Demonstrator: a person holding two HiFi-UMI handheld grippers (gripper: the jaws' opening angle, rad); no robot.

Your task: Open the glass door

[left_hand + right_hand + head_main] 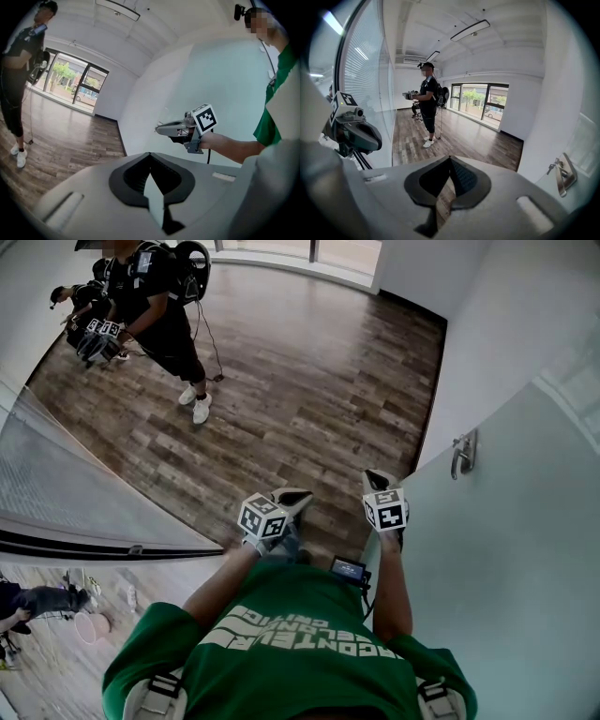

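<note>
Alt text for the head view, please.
A person in a green shirt holds the left gripper and right gripper, both shut and empty, beside a frosted glass door on the right, clear of its metal handle. A second person stands across the wood floor.

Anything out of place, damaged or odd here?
Nothing stands out. The glass door looks intact, its handle in place, the wood floor clean. The left gripper and right gripper, jaws shut and empty, are apart from the handle.
</note>
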